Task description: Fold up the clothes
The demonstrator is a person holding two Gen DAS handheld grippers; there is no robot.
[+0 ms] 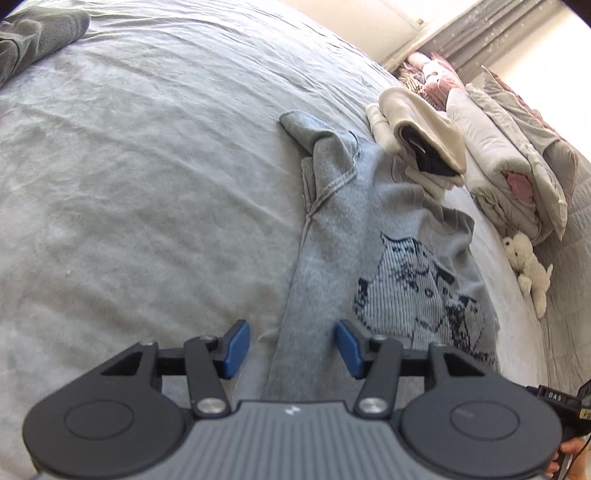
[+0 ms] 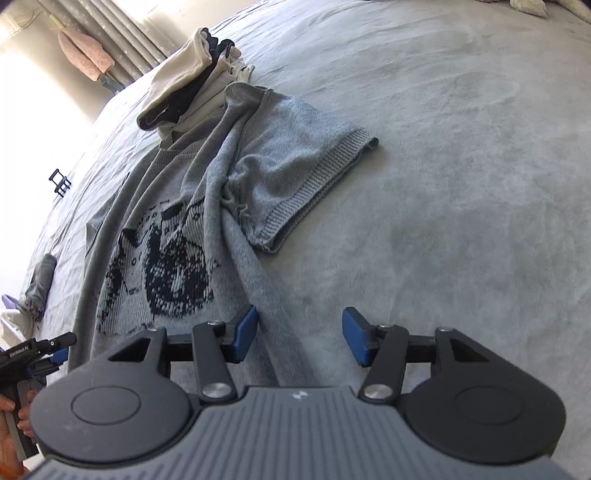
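Trouble we foresee: both the left gripper and right gripper gape empty over the bunched sweater (sleeve crumpled), so we risk pinching one layer only.

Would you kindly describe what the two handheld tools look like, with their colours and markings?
Both match: the left tool and right tool have blue pads on black linkage arms with silver pivot screws, two round black discs, and a ribbed grey body bearing a small white logo. A black cable trails beside the left one.

Grey-sheeted bed, grey curtains by bright window, sunlit rm.
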